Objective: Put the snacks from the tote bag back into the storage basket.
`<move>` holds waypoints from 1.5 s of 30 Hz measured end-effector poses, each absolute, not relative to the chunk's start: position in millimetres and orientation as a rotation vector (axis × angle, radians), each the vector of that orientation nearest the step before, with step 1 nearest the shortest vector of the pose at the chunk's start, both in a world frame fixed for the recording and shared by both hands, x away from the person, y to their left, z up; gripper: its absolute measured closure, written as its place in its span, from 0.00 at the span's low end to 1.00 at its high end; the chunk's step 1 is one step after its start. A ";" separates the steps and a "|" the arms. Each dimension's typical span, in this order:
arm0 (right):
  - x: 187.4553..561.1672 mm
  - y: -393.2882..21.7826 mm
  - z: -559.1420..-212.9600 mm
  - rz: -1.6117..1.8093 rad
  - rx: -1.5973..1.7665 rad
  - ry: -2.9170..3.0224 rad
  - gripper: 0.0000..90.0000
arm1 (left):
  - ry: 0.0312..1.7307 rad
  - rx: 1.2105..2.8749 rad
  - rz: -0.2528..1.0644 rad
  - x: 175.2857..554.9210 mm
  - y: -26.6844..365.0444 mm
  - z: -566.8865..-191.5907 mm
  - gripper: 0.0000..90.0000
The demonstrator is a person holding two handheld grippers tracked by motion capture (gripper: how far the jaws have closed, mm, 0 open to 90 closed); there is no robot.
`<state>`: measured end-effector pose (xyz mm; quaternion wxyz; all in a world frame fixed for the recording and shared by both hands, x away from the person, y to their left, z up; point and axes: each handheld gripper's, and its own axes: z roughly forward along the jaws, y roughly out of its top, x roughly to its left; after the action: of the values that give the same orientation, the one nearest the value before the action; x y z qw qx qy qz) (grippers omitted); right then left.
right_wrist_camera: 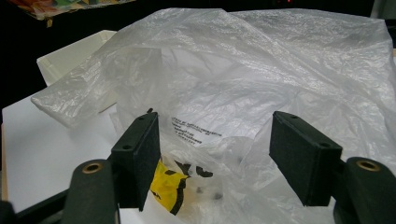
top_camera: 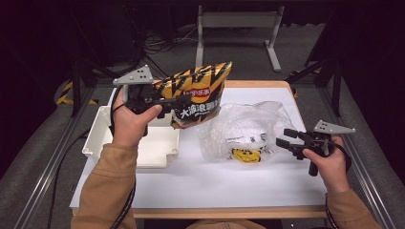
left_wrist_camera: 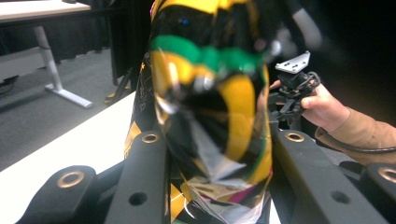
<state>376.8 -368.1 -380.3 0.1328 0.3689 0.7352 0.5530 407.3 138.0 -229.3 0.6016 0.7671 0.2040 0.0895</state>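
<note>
A yellow-and-black striped chip bag (top_camera: 198,93) hangs in the air above the table's left half, with my left gripper (top_camera: 184,101) shut on its lower edge. In the left gripper view the bag (left_wrist_camera: 210,107) sits squeezed between both jaws. A crumpled clear plastic bag (top_camera: 246,129) lies on the white table, holding a small yellow-and-black packet (top_camera: 247,155). My right gripper (top_camera: 285,137) stands open at the plastic bag's right edge. In the right gripper view the plastic bag (right_wrist_camera: 243,79) lies just beyond the spread jaws, the yellow packet (right_wrist_camera: 170,184) showing through it.
A white tray (top_camera: 105,131) stands at the table's left, under and behind the left hand. The table's wooden edge (top_camera: 229,211) runs along the front. A metal frame (top_camera: 236,21) stands on the floor behind the table.
</note>
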 end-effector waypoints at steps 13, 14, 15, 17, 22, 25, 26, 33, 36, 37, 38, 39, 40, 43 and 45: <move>375.6 -366.7 -378.3 1.622 1.045 2.120 0.38 | 0.527 1.780 0.235 404.7 176.6 -233.1 0.75; 375.8 -366.6 -378.6 1.622 1.041 2.121 0.38 | 0.537 1.783 0.243 404.6 180.5 -233.6 0.75; 375.8 -366.6 -378.6 1.622 1.041 2.121 0.38 | 0.537 1.783 0.243 404.6 180.5 -233.6 0.75; 376.5 -365.8 -380.0 1.619 1.050 2.126 0.38 | 0.555 1.777 0.255 405.0 186.8 -234.8 0.76; 377.5 -364.6 -380.2 1.611 1.049 2.131 0.38 | 0.580 1.777 0.262 407.5 199.3 -237.1 0.76; 377.2 -364.2 -380.5 1.614 1.047 2.133 0.38 | 0.597 1.789 0.284 407.9 207.0 -236.9 0.76; 377.0 -364.2 -380.7 1.614 1.053 2.134 0.38 | 0.604 1.783 0.287 408.3 209.9 -237.0 0.76; 375.7 -362.5 -382.1 1.600 1.056 2.135 0.38 | 0.628 1.759 0.296 412.5 228.9 -240.5 0.76; 372.6 -363.6 -380.5 1.596 1.051 2.126 0.38 | 0.640 1.770 0.299 415.2 236.9 -244.2 0.76; 371.4 -364.0 -379.7 1.596 1.056 2.121 0.38 | 0.641 1.777 0.301 416.1 239.0 -245.7 0.76; 370.5 -364.6 -378.9 1.593 1.052 2.118 0.38 | 0.644 1.786 0.299 417.1 241.4 -247.7 0.76; 368.9 -364.9 -377.7 1.586 1.056 2.115 0.38 | 0.644 1.786 0.299 417.1 241.4 -247.7 0.76; 367.7 -365.0 -376.7 1.584 1.055 2.111 0.38 | 0.643 1.793 0.294 419.1 244.8 -251.4 0.76; 363.0 -363.7 -373.7 1.573 1.051 2.107 0.38 | 0.646 1.794 0.279 422.1 249.1 -257.0 0.76; 359.5 -362.6 -371.4 1.567 1.044 2.105 0.38 | 0.642 1.794 0.268 424.0 251.7 -260.3 0.76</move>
<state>359.5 -362.6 -371.4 0.1582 0.3650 0.7360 0.5478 424.0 251.7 -260.3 0.5718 0.7650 0.2735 0.1144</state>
